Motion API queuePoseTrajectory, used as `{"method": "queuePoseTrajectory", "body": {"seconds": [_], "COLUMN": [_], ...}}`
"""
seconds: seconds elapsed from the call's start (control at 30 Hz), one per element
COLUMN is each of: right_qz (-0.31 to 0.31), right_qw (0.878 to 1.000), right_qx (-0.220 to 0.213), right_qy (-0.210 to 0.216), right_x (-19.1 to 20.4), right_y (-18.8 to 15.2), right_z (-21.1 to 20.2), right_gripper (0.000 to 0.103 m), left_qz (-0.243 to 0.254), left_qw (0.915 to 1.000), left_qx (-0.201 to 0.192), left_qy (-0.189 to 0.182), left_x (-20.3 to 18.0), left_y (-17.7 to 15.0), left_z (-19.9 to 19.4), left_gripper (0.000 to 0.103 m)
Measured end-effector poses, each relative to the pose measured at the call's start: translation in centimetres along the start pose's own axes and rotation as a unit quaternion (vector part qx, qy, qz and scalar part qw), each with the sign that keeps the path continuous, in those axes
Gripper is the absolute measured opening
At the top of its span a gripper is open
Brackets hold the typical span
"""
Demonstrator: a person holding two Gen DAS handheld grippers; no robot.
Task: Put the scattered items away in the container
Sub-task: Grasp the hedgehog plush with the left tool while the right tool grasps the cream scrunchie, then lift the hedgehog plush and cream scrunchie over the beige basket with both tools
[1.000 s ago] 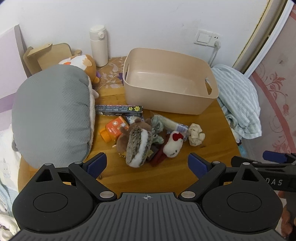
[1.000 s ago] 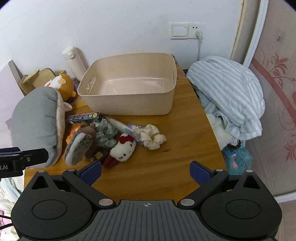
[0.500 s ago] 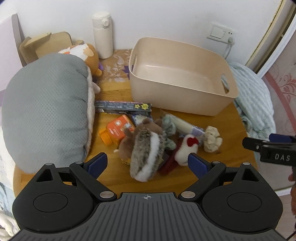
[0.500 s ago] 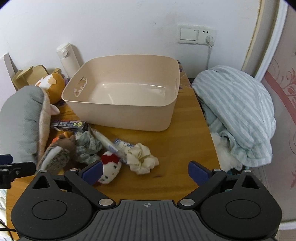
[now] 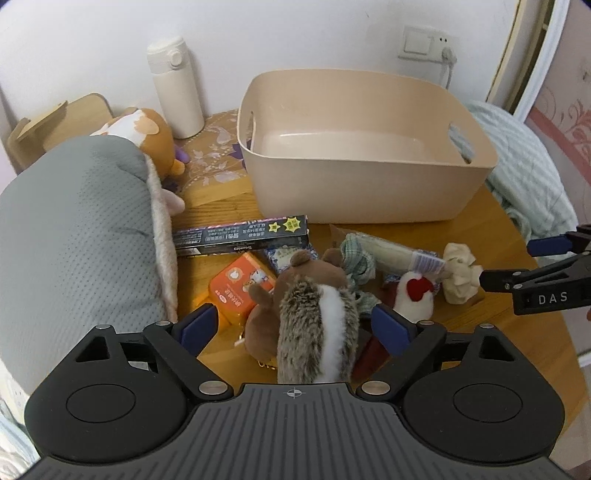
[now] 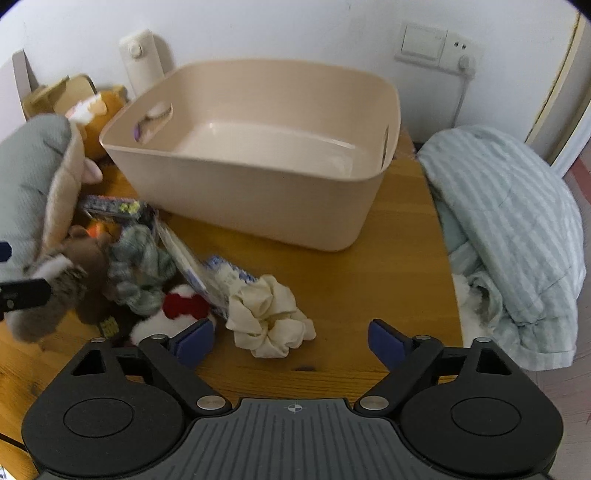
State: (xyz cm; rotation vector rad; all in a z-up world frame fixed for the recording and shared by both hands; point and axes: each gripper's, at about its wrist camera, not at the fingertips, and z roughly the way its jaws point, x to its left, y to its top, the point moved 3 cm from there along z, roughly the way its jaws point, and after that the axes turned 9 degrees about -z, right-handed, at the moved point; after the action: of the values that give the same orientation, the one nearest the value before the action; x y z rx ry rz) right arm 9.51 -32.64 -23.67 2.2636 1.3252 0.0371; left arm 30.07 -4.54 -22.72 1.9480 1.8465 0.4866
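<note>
left gripper (image 5: 293, 328) closing around hedgehog plush (image 5: 317, 325), pads clear; right gripper (image 6: 291, 341) closing over cream scrunchie (image 6: 269, 319), no grip.

A white wall (image 5: 295, 33) at twelve o'clock has a switch and socket (image 5: 424, 46); a wooden table (image 6: 388, 295) sits below.

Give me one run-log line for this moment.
left gripper: closing around squirrel plush, no contact | right gripper: closing over cream scrunchie, no contact | bin: empty
</note>
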Motion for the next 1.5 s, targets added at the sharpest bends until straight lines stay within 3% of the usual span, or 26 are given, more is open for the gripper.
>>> {"method": "queuePoseTrajectory", "body": {"seconds": [0.2, 0.63, 0.8, 0.87, 1.0, 1.23, 1.5], "right_qz": [-0.001, -0.003, -0.001, 0.004, 0.008, 0.014, 0.030], "right_qw": [1.000, 0.999, 0.999, 0.999, 0.998, 0.998, 0.998], "right_qx": [0.010, 0.037, 0.040, 0.037, 0.042, 0.035, 0.018], "right_qy": [-0.003, 0.013, 0.026, 0.036, 0.044, 0.048, 0.049], "right_x": [-0.3, -0.5, -0.5, -0.6, -0.7, -0.5, -1.1], "right_y": [-0.1, -0.1, 0.0, -0.1, -0.3, -0.6, -1.6], "right_z": [2.2, 6.4, 7.2, 7.3, 7.6, 7.7, 6.4], "right_gripper": [0.088, 0.084, 0.079, 0.075, 0.054, 0.030, 0.023], "left_qz": [0.030, 0.053, 0.064, 0.068, 0.071, 0.070, 0.050], "left_qw": [0.9994, 0.9977, 0.9967, 0.9965, 0.9966, 0.9966, 0.9977], "left_qx": [0.015, 0.042, 0.047, 0.044, 0.037, 0.036, 0.029], "left_qy": [-0.006, -0.008, -0.016, -0.017, -0.022, -0.023, -0.036], "left_x": [-0.4, -0.1, -0.3, -0.4, -0.3, -0.2, -0.1], "left_y": [-0.2, 0.1, 0.3, 0.2, 0.2, 0.3, 0.2], "left_z": [1.8, 5.9, 6.7, 6.7, 6.6, 6.5, 5.2], "left_gripper": [0.082, 0.080, 0.064, 0.062, 0.054, 0.051, 0.050]}}
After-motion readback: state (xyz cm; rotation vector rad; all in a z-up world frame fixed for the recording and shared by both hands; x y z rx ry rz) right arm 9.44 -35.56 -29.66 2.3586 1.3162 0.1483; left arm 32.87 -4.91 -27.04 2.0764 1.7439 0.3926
